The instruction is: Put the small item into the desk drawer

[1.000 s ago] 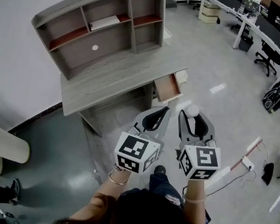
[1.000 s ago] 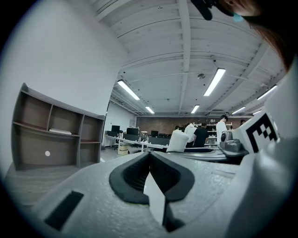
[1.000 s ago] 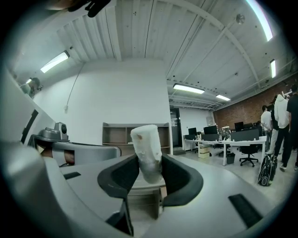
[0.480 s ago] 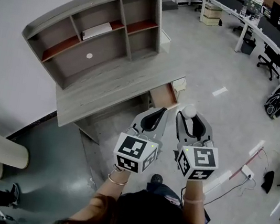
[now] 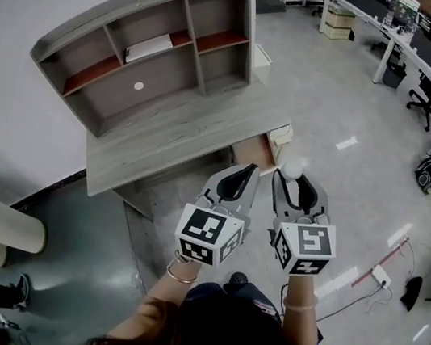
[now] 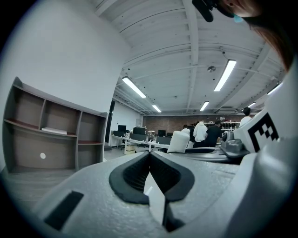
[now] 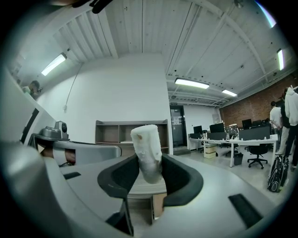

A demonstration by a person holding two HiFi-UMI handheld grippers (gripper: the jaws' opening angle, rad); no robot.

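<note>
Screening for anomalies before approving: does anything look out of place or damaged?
Nothing stands out. The desk drawer is pulled open, and the white cylindrical item leans slightly in the right gripper's jaws.

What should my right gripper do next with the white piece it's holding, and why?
Probably carry the right gripper forward and over the open drawer. Its jaws are clamped on the white item, which in the head view shows beside the drawer's opening, not over it, and the drawer is already pulled out from the desk.
</note>
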